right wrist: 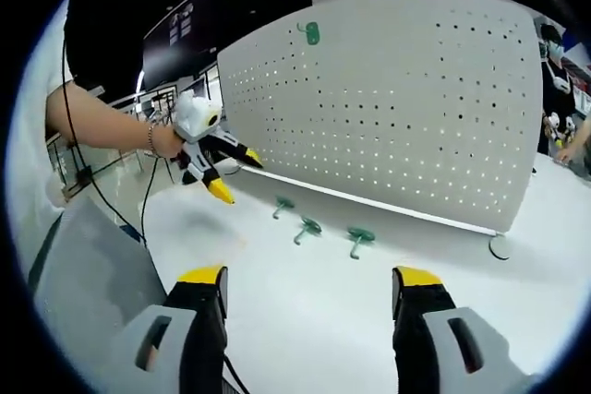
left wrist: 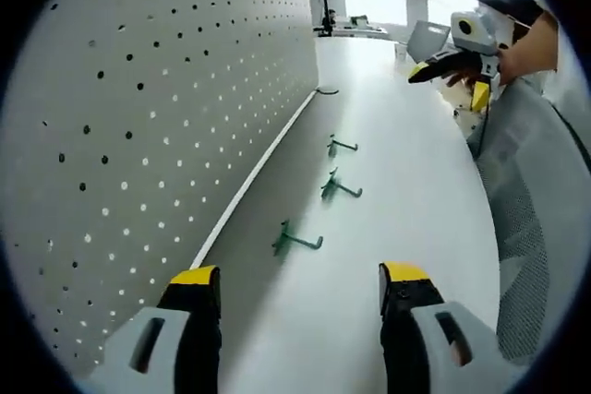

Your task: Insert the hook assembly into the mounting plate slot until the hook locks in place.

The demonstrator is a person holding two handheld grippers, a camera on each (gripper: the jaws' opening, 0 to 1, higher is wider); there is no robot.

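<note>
In the left gripper view, the left tongs (left wrist: 300, 288) rose from the bottom edge with their yellow-tipped jaws apart and nothing between them, hovering over the white counter (left wrist: 406, 200). Ahead of them three green hooks lay in a row on the counter, spaced apart from one another and running away from the camera: the nearest hook (left wrist: 295, 242), the middle hook (left wrist: 338, 188) and the farthest hook (left wrist: 341, 145). All three lay near the foot of the upright white pegboard (left wrist: 166, 99), which stood along the left of that view. At the upper right, the right tongs (left wrist: 457, 76) were held above the counter, well apart from the hooks, gripped by a hand (left wrist: 522, 48) whose bare forearm reached in from the right edge; their yellow tips pointed toward the pegboard and stood apart.

In the right gripper view, the right tongs (right wrist: 309, 294) came up from the bottom with jaws apart and empty. The same three hooks (right wrist: 309, 226) lay on the counter (right wrist: 305, 320) just before the pegboard (right wrist: 388, 108), which carried a small green piece (right wrist: 310, 32) near its top. At the left, the left tongs (right wrist: 229, 173) were held out on a bare, outstretched forearm (right wrist: 102, 122) wearing a wrist bracelet, their yellow tips spread and angled down toward the counter, short of the hooks. A person (right wrist: 557, 71) stood at the far right edge behind the pegboard.
</note>
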